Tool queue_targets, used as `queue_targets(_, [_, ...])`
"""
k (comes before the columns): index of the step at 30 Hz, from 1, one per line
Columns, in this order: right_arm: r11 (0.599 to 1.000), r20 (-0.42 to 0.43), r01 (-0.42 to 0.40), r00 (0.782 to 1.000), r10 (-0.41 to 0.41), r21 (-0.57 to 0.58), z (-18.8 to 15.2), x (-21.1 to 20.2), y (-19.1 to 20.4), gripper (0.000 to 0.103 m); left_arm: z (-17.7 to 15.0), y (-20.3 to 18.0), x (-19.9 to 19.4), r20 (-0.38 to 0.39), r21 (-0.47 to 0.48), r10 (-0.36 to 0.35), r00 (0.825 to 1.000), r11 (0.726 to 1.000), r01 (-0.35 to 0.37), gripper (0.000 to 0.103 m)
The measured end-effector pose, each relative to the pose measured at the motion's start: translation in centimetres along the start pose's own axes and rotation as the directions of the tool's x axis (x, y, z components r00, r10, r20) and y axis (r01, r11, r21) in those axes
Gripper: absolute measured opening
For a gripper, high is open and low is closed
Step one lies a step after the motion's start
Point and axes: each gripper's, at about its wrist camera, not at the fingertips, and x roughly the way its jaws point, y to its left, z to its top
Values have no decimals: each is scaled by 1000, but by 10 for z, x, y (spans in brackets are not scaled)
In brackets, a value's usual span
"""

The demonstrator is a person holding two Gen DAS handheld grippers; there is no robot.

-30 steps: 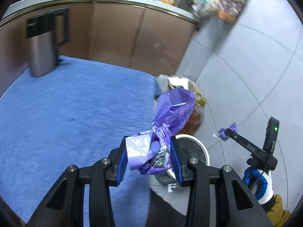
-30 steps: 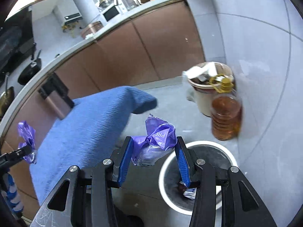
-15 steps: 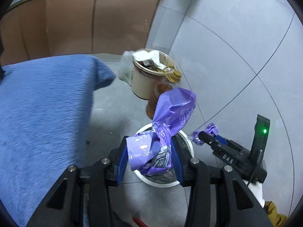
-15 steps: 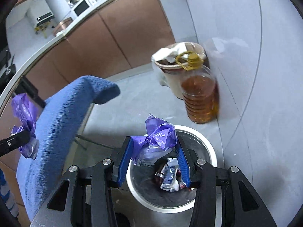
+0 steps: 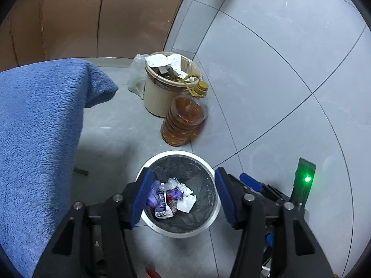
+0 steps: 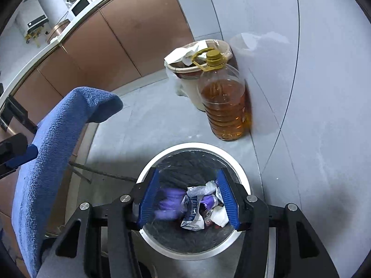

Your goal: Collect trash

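A round white-rimmed trash bin (image 5: pixel 214 210) (image 6: pixel 242 176) with a dark liner stands on the floor under both grippers. In it lie crumpled wrappers, a small carton (image 6: pixel 192 217) and white paper. A purple wrapper (image 5: pixel 154 194) rests inside at the left; in the right wrist view a blurred purple wrapper (image 6: pixel 168 202) is falling into the bin. My left gripper (image 5: pixel 183 195) hangs over the bin, its jaws opening with nothing between the pads. My right gripper (image 6: pixel 189 195) is also over it, jaws opening, pads off the wrapper.
A bottle of amber oil (image 5: pixel 184 121) (image 6: pixel 223 106) stands against the tiled wall just behind the bin, beside a beige bucket (image 5: pixel 156 97) full of scraps. A blue-cloth table (image 5: pixel 39 125) (image 6: pixel 55 139) edges in at left. Brown cabinets run along the back.
Both grippers came down over the bin and spread their jaws. The two purple wrappers left the pads and dropped into the bin.
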Motion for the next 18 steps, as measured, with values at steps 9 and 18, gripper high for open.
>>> queue_targets(9, [998, 19, -21, 1000, 22, -54, 3, -13, 28, 59, -17, 29, -44, 101, -39, 135, 986, 990, -132, 54])
queue_targets(18, [976, 43, -102, 993, 112, -192, 2, -40, 99, 69, -48, 65, -118, 246, -135, 308, 919, 950, -282, 54])
